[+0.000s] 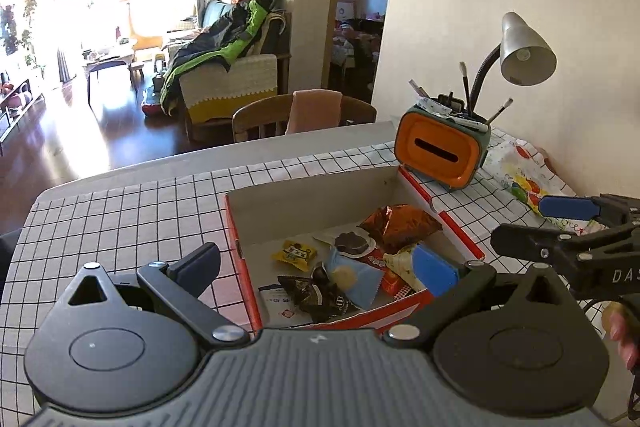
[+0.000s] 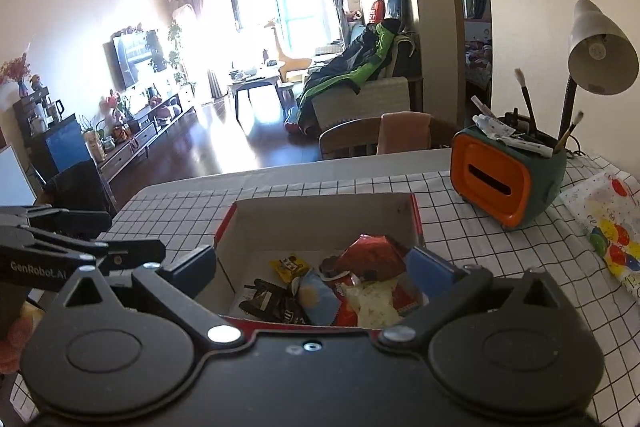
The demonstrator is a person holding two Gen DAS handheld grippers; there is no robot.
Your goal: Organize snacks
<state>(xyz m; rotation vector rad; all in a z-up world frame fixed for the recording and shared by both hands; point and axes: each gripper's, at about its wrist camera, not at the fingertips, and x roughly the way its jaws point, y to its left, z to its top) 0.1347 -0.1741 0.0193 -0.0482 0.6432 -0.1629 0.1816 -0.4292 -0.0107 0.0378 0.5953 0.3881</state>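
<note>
A red cardboard box (image 1: 240,251) (image 2: 416,223) sits on the checked tablecloth and holds several snack packets: a yellow one (image 1: 295,254) (image 2: 289,266), a shiny red-brown one (image 1: 400,225) (image 2: 370,253), a light blue one (image 1: 354,277) (image 2: 318,297) and a dark one (image 1: 316,297) (image 2: 268,303). My left gripper (image 1: 318,267) is open and empty, its fingers spread above the near end of the box. My right gripper (image 2: 314,265) is open and empty, also over the box's near edge. The right gripper shows at the right in the left wrist view (image 1: 560,223), the left gripper at the left in the right wrist view (image 2: 80,251).
An orange and green desk organiser (image 1: 440,151) (image 2: 504,183) with brushes stands behind the box on the right. A desk lamp (image 1: 524,51) (image 2: 600,55) rises behind it. A colourful printed bag (image 1: 520,175) (image 2: 612,227) lies at the right. A chair (image 1: 280,115) (image 2: 360,135) stands past the table's far edge.
</note>
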